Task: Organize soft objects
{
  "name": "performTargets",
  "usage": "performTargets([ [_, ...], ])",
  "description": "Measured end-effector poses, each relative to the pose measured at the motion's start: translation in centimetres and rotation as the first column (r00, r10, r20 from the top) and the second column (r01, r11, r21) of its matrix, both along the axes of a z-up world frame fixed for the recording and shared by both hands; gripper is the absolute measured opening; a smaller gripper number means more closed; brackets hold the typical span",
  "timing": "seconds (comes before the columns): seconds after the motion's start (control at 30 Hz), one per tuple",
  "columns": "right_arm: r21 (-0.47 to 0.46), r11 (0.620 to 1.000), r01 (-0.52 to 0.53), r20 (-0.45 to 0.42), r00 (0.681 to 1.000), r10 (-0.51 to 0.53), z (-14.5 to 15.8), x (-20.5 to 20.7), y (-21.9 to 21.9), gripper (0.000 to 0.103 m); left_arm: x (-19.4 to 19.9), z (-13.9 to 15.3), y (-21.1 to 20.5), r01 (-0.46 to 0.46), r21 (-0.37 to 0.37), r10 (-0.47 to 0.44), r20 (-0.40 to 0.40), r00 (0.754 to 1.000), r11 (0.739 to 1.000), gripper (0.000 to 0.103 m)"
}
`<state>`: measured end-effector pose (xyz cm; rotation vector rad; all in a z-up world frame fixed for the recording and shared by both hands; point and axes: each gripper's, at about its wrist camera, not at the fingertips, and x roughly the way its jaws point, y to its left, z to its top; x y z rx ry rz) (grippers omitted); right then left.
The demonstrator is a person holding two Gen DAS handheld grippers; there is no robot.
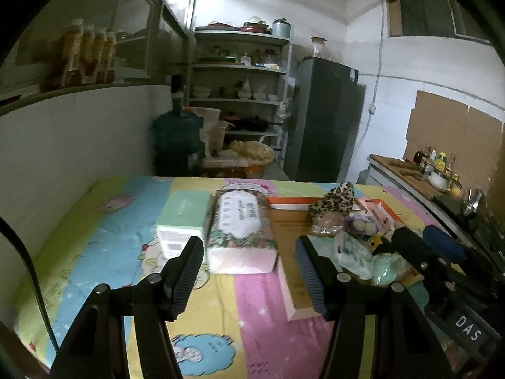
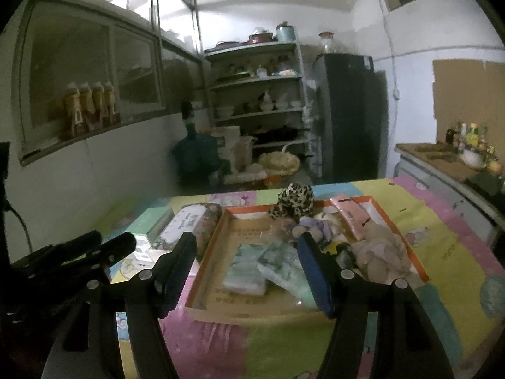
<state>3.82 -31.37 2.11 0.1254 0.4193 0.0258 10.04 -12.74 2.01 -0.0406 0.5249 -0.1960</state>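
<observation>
Both black two-finger grippers, left (image 1: 249, 271) and right (image 2: 247, 271), hover with jaws apart and empty at frame bottom, seemingly ready to sort soft items heaped in the orange-rimmed cardboard tray (image 2: 208, 252) at centre.

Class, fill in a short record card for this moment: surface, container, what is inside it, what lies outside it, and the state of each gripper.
Surface: table with cartoon-print cloth
Container: shallow cardboard tray with orange rim
Inside tray: leopard-print fabric item, pale green packets, pink packet, beige plush
Outside tray, to its left: floral tissue pack, mint-green box
Left gripper: jaws open, holding nothing
Right gripper: jaws open, holding nothing
</observation>
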Motion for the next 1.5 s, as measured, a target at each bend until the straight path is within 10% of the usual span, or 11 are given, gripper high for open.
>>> performTargets([
  [1.5, -0.027, 1.0, -0.002, 0.051, 0.999, 0.003, 0.2, -6.8, 6.5, 0.068, -8.3, 0.7, 5.3, -0.104, 0.023, 0.102, 0.078, 0.992, 0.994, 0.06],
])
